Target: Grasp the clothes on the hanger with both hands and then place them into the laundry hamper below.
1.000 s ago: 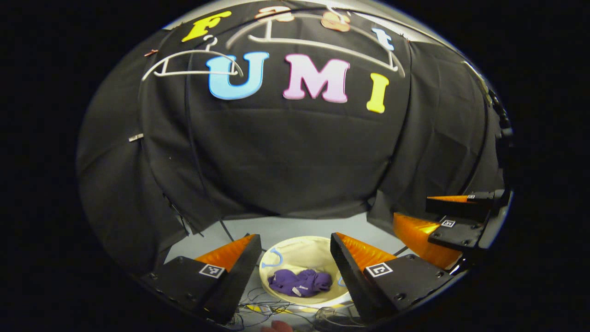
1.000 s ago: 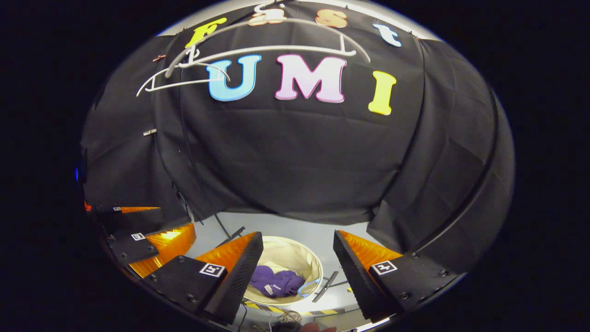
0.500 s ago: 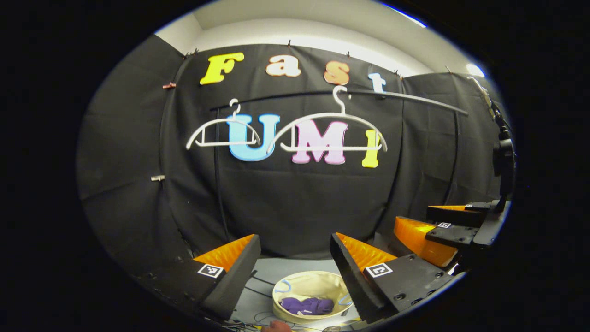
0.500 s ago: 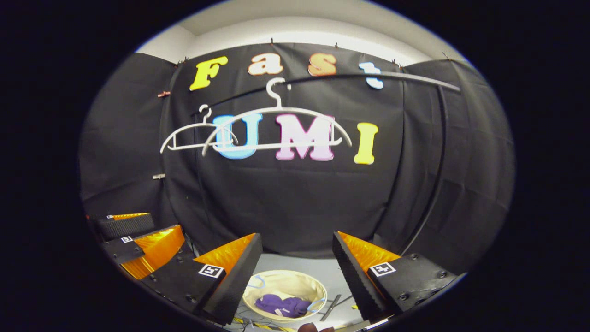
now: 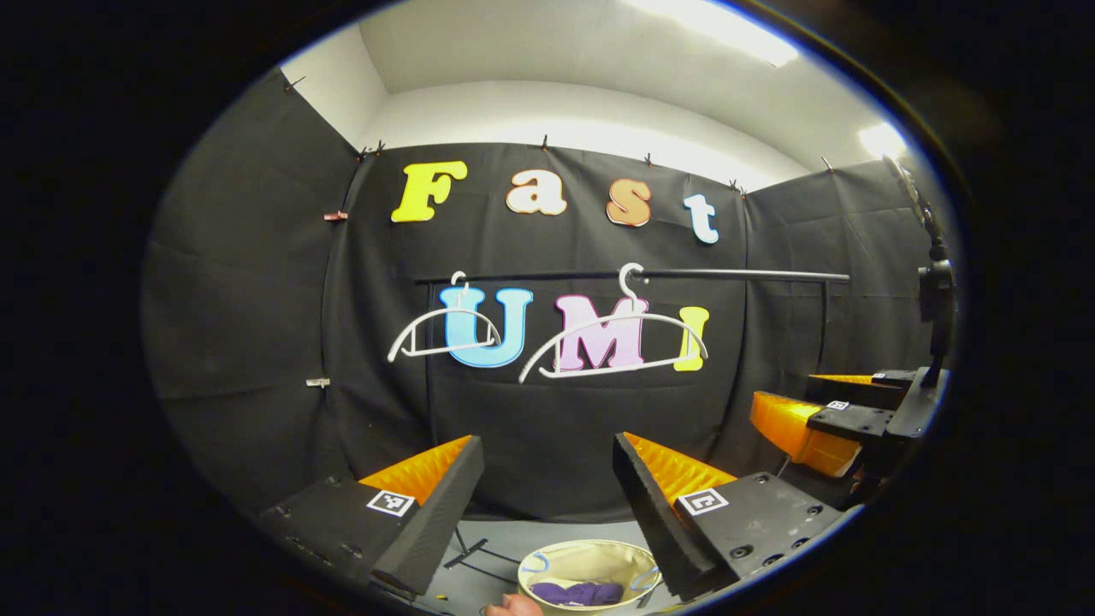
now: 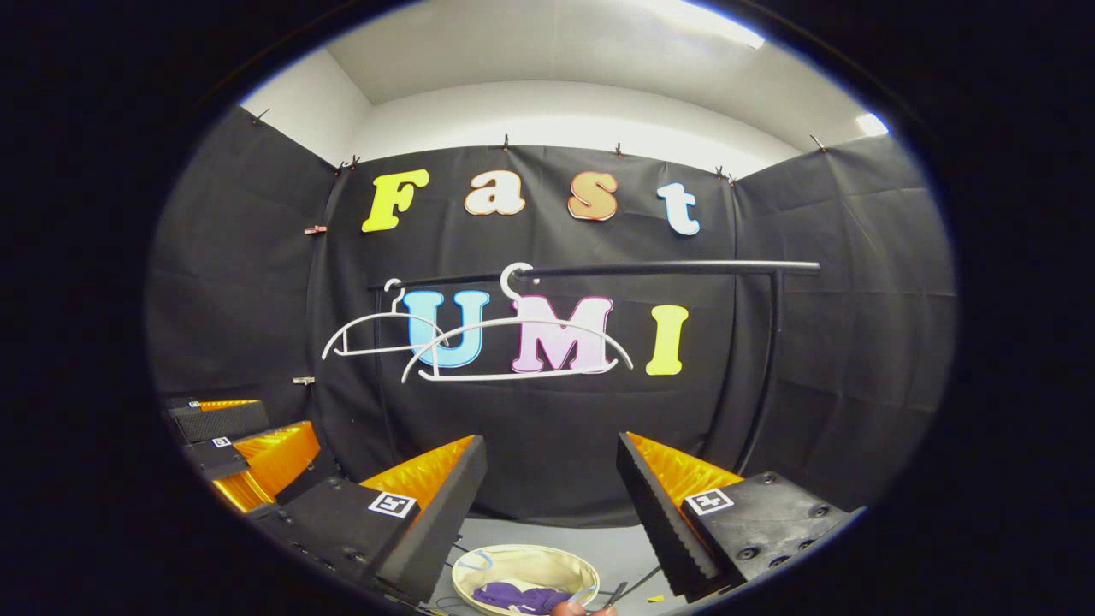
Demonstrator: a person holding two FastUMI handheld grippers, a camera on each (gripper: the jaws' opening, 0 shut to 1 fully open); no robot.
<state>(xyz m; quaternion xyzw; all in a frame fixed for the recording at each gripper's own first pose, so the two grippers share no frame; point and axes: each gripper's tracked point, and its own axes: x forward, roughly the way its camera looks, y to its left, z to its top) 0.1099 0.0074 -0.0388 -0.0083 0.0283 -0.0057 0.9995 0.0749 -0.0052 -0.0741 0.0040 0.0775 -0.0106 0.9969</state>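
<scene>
Lying crumpled in the cream laundry hamper (image 5: 590,560) on the grey floor, at the bottom of both views: the purple clothes (image 5: 577,592). Hanging bare from the dark rail (image 6: 642,269) above: two white hangers, one small (image 6: 376,334), one larger (image 6: 517,351). Holding apart with jaws spread and gripping nothing: the left gripper (image 5: 547,453) and the right gripper (image 6: 552,453), each pointing toward the black cloth wall. Showing at the far right of the left gripper view: the right gripper again
</scene>
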